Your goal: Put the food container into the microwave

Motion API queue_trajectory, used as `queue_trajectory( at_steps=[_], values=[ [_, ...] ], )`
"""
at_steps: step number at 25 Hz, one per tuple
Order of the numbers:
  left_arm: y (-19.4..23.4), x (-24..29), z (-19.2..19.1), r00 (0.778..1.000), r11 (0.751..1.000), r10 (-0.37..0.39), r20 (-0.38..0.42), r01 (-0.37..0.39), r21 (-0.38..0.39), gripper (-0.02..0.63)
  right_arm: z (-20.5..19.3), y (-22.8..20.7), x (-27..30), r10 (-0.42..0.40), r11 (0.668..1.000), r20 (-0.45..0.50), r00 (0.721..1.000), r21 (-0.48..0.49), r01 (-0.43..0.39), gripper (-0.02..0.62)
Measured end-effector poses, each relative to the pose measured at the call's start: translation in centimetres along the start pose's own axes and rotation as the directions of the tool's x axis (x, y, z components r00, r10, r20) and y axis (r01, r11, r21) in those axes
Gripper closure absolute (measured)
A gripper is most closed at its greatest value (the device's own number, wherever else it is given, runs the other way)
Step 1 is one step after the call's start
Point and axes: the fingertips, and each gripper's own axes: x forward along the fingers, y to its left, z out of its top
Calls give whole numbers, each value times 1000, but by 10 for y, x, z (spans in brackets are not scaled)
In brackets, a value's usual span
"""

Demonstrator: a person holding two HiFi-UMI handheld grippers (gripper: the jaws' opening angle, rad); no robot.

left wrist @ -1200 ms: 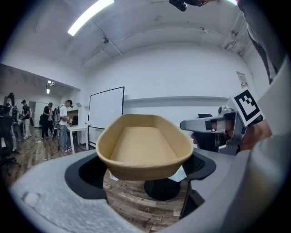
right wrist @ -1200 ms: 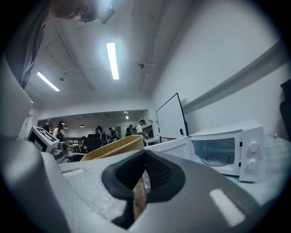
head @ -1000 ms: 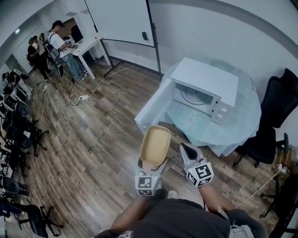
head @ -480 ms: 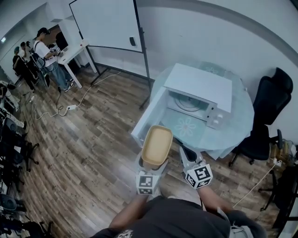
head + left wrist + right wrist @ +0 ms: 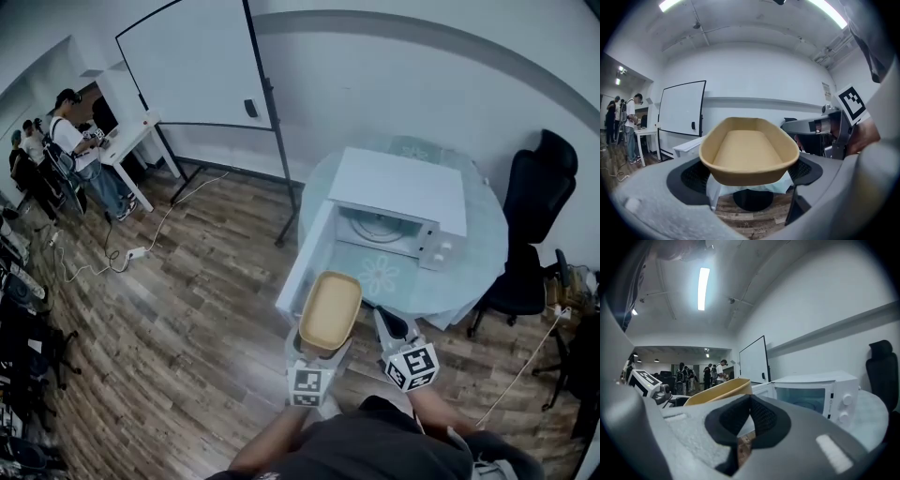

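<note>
A tan oval food container (image 5: pixel 330 309), empty, sticks out level in front of my left gripper (image 5: pixel 322 345), which is shut on its near end. From the left gripper view the container (image 5: pixel 749 150) fills the middle, clamped between the dark pads. A white microwave (image 5: pixel 398 192) stands on the round table, its door (image 5: pixel 305 258) swung open to the left and its cavity (image 5: pixel 380 225) showing. The container hangs just short of the table edge, in front of the open door. My right gripper (image 5: pixel 387 321) is beside it, to the right, shut and empty, its pads (image 5: pixel 761 416) together.
A light-blue cloth covers the round table (image 5: pixel 483 258). A black office chair (image 5: pixel 534 183) stands to the right of it. A whiteboard on a stand (image 5: pixel 197 66) stands at the back left. People (image 5: pixel 66 141) stand at a desk far left. Cables (image 5: pixel 131 253) lie on the wood floor.
I have walked closer to the table; the microwave sits nearer and more central. The container, still held by the left gripper, now reaches the open door's front edge.
</note>
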Motion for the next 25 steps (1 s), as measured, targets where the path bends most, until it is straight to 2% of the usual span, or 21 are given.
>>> queue_trajectory(
  at_steps=[10,18,25],
  values=[
    [-15,44,-3,995,995,-98,-14,97,-14,84,-4,-39,0,-102,995,-6,995,15,102,594],
    [-28,94,-1,993,994,-109,-36,108,-21,84,-3,-85,10,-121,992,-11,993,32,121,594],
    [-37,140,-5,995,996,-81,-63,78,-48,84,-9,-130,26,-88,995,-21,996,43,88,594]
  ],
)
